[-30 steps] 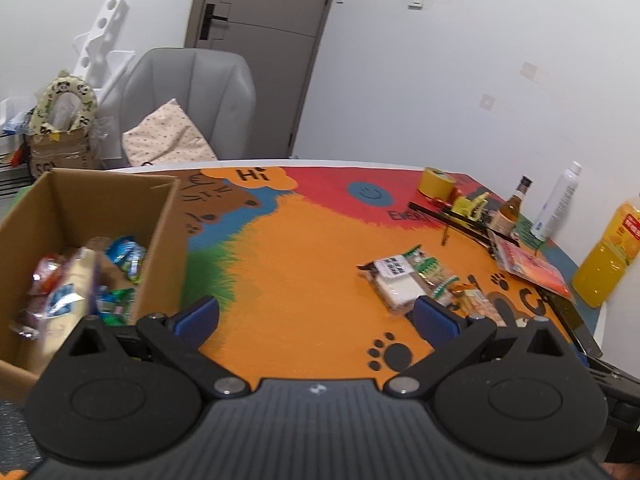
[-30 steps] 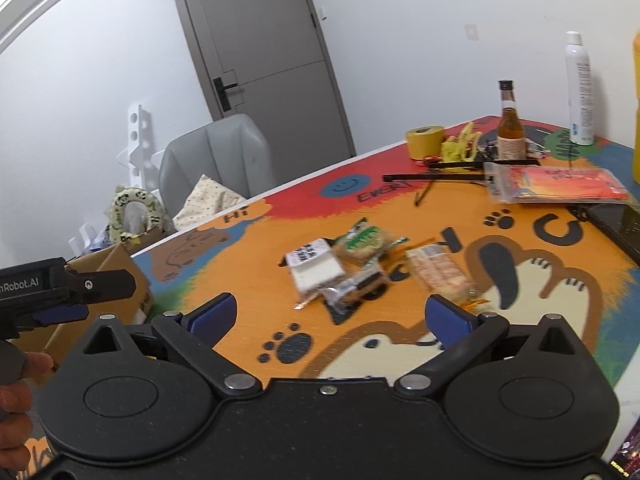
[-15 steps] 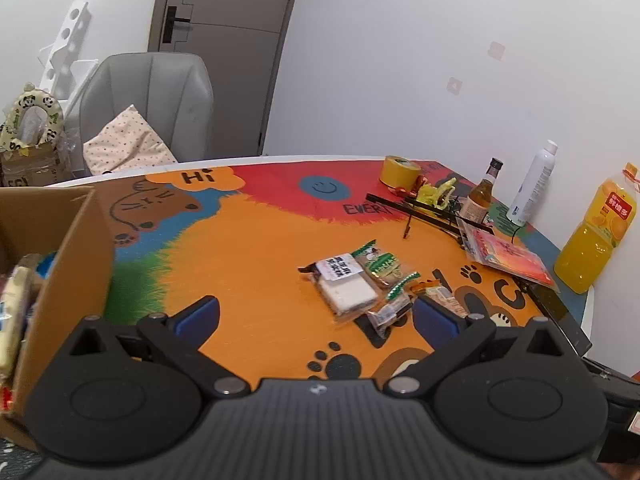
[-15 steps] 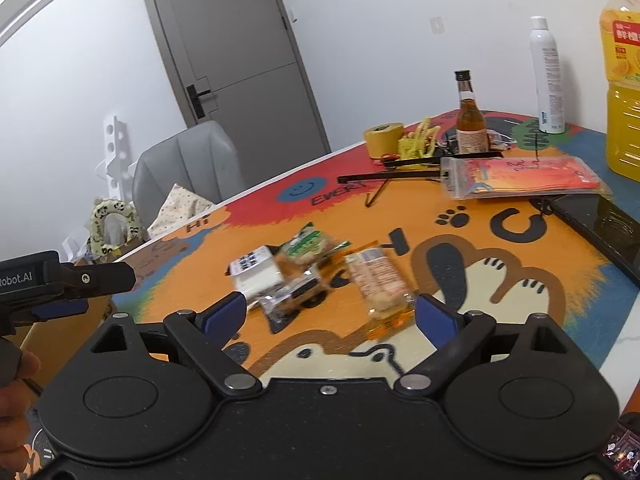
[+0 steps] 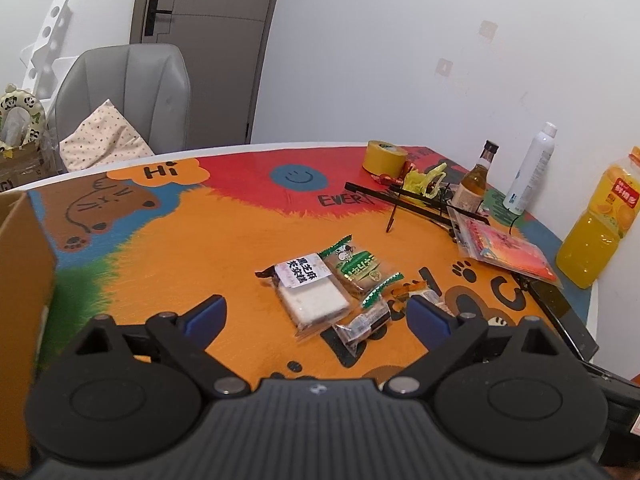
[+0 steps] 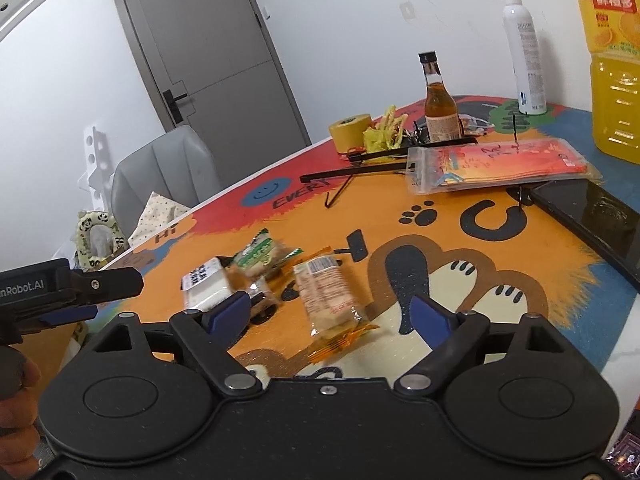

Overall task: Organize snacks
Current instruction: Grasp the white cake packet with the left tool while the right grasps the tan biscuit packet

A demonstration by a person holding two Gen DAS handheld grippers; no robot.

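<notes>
On the table (image 5: pixel 208 240), four clear-wrapped snacks (image 5: pixel 312 292) lie clustered together

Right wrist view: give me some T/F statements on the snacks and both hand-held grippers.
1. The orange-edged cracker pack lies between the right hand-held gripper's closing jaws, not yet pinched. True.
2. The left hand-held gripper holds the white cake pack. False: its jaws are closing, and the pack lies free on the table.
3. The small brown bottle lies on its side. False: it stands upright.
4. The green-striped pack sits beside the white cake pack. True.
</notes>
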